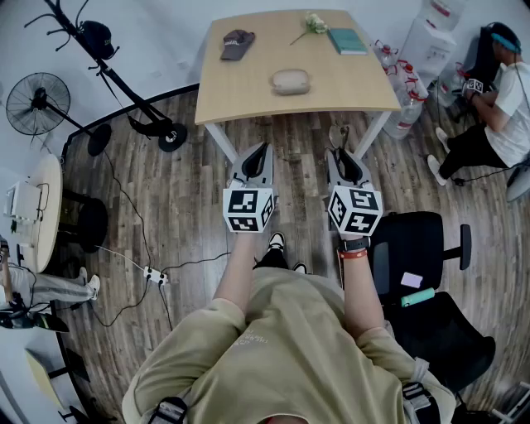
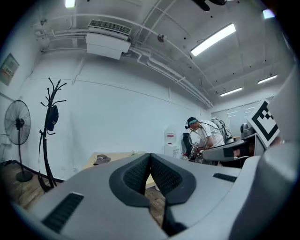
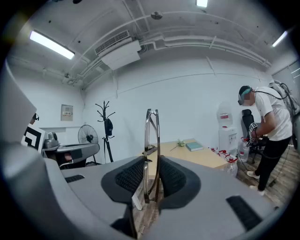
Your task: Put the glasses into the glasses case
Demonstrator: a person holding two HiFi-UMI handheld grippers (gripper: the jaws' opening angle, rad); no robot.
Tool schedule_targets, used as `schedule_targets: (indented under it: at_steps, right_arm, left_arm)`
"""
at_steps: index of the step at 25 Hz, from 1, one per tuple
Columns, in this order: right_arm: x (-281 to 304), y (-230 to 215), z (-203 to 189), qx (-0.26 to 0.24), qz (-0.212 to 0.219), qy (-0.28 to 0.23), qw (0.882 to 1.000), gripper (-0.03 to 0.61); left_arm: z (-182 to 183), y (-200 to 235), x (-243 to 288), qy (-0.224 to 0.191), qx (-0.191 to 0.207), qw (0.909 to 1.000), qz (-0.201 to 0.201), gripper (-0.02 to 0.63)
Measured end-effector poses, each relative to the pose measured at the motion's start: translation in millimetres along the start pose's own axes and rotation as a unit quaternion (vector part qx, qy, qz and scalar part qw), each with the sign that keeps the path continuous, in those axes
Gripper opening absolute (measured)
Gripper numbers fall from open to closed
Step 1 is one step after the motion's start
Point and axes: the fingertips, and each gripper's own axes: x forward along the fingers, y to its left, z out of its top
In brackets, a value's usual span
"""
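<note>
A beige oval glasses case (image 1: pixel 291 80) lies shut on the wooden table (image 1: pixel 248 91), near its front edge. Both grippers are held level over the floor, short of the table. My right gripper (image 1: pixel 340 154) is shut on a pair of folded metal-framed glasses (image 3: pixel 152 140), which stand upright between its pads and stick out above the jaws; in the head view the glasses (image 1: pixel 341 135) show just past its tip. My left gripper (image 1: pixel 262 151) is shut with its pads (image 2: pixel 140 173) touching and nothing between them. The table (image 3: pixel 201 155) lies ahead of the right gripper.
On the table are a dark cap (image 1: pixel 238 43), a flower sprig (image 1: pixel 312 22) and a green book (image 1: pixel 346 40). Water bottles (image 1: pixel 406 95) and a person (image 1: pixel 497 103) are at the right. A black chair (image 1: pixel 422 265) stands close on my right, a fan (image 1: pixel 37 103) and coat rack (image 1: pixel 108 58) at the left.
</note>
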Motion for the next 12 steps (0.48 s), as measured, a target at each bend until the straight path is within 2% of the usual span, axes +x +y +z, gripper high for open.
schedule_targets:
  at_steps: [7,12]
  right_arm:
    - [18.3,-8.8,-2.1,0.003,0.010,-0.004,1.000,0.110]
    - [62.1,-19.5,-2.8,0.020,0.012,0.006,1.000,0.114]
  left_arm:
    - [-14.0,-0.1,19.8,0.012,0.005,0.9999,-0.004,0.023]
    - [-22.7,14.1,67.9,0.020,0.006,0.9997,-0.013,0.023]
